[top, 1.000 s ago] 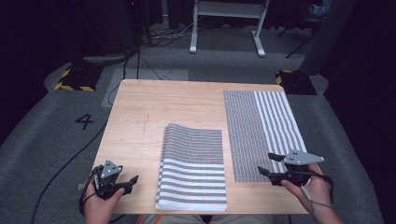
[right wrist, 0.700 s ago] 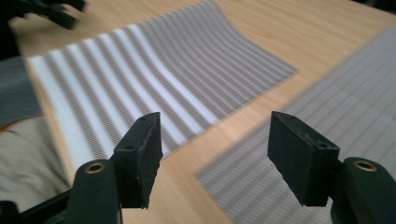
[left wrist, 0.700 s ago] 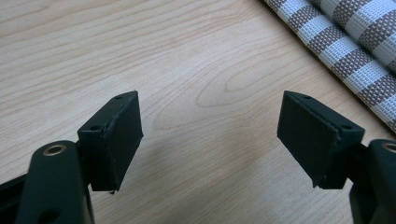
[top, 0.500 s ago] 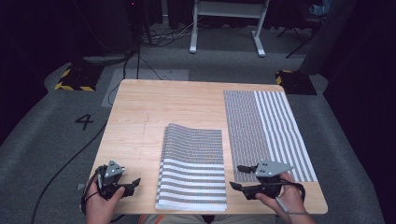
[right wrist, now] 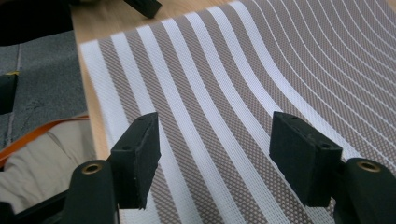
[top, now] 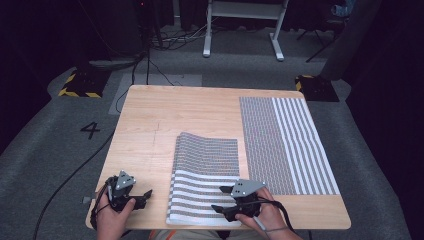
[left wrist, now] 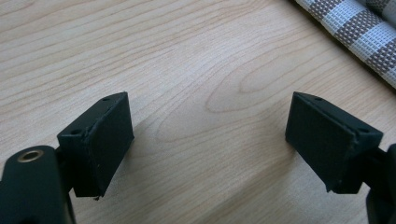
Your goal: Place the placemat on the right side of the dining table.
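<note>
Folded mat: the brown-and-white striped woven mat (top: pixel 205 177), folded double, lies at the near middle of the light wooden bench (top: pixel 150 130), its near edge close to the bench's front edge.
Right claw (top: pixel 222 199): spread wide, nothing between the jaws; it hangs over the folded mat's near right part, and whether it touches the weave cannot be told.
Left claw (top: pixel 145 196): its jaws have just been opening and stand wide apart over bare wood, holding nothing, just left of the folded mat.
Second mat: a flat striped woven mat (top: pixel 285 145) lies along the bench's right side.
</note>
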The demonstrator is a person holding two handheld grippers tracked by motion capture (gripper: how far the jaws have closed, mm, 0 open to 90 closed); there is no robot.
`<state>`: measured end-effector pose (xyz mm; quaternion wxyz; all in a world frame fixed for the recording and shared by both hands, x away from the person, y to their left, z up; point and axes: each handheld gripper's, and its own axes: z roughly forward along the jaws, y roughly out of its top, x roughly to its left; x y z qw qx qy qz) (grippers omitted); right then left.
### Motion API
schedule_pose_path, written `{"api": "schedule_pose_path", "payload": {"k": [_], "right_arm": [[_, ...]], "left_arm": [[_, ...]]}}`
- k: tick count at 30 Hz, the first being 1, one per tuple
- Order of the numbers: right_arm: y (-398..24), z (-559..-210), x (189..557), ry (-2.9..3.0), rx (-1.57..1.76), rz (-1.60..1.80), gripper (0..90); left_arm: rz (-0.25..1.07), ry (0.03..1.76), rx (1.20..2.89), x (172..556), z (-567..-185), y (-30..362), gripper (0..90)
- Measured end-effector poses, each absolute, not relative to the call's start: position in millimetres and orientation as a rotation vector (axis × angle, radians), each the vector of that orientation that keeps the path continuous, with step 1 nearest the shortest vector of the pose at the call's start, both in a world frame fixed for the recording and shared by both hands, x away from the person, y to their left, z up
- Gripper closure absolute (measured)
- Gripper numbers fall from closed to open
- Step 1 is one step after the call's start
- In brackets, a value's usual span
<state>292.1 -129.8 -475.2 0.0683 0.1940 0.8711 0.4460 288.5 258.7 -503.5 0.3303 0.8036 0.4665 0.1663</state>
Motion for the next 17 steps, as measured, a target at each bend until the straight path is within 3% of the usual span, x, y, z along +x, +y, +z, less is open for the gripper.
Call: {"api": "schedule_pose_path", "payload": {"k": [7,17], "right_arm": [[-129.3,-501.1,294.7,2.605,0.584,1.35,32.1],[-127.3,-503.3,291.2,2.668,0.555,1.227,24.7]], "left_arm": [[0.439,1.217,2.11,289.7,-503.4,258.7,14.4],[0.438,1.216,2.11,289.7,-503.6,258.6,14.4]]}}
